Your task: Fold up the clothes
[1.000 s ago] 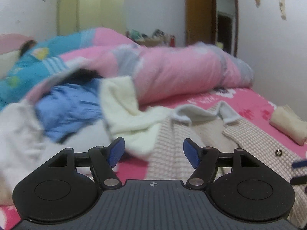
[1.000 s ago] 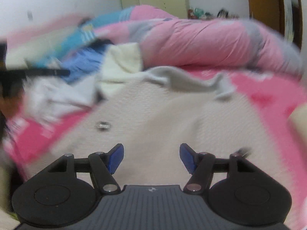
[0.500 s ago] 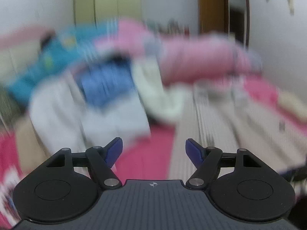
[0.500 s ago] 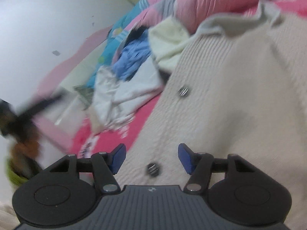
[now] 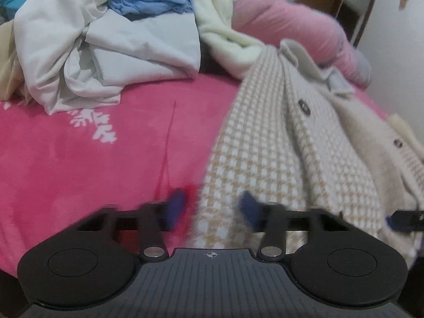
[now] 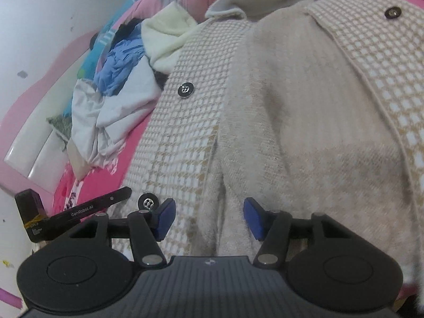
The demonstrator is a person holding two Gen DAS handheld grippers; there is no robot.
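The left gripper (image 5: 212, 208) is blurred, its fingers closing around the checked coat's (image 5: 267, 143) hem without pressing it. The right gripper (image 6: 209, 218) stands open over that coat, spread on the pink bed (image 5: 92, 159) beside heaped clothes (image 5: 106, 39).

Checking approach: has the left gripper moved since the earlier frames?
Yes. The left gripper has dropped toward the pink bedsheet, beside the checked jacket hem, fingers closing.

The left gripper (image 5: 212, 209), its jaws just closing, is seen over the checked coat's (image 5: 265, 143) near hem on the pink bedsheet (image 5: 92, 164).
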